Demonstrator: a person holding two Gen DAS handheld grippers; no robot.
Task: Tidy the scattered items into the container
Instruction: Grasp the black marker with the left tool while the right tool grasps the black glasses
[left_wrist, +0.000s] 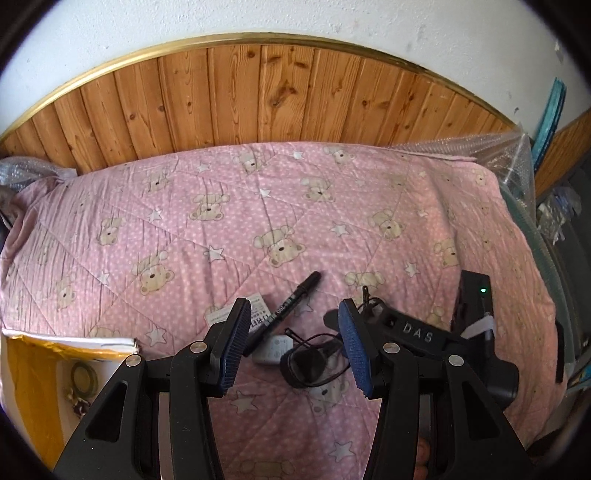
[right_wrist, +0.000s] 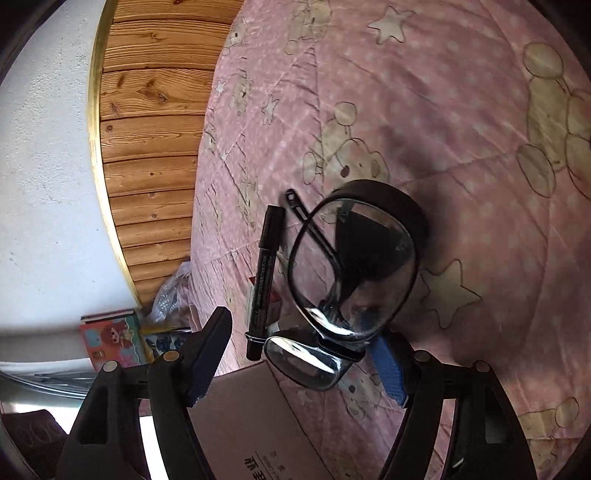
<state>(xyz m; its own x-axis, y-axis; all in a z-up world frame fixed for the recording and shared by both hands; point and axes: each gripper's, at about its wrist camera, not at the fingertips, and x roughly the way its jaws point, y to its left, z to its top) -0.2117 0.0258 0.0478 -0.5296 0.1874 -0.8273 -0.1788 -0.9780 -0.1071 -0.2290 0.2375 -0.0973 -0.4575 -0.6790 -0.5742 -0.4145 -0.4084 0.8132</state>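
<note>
A pink quilt (left_wrist: 280, 206) printed with bears and stars covered the bed. Behind it ran a wall of wood panelling (left_wrist: 258, 96) topped by a gold strip (left_wrist: 236, 37), with rough white plaster (left_wrist: 295, 16) above. Clear bubble wrap (left_wrist: 513, 155) bunched at the quilt's far right corner, and daylight lay softly across the fabric. A colourful picture book (right_wrist: 110, 338) stood against the white wall
</note>
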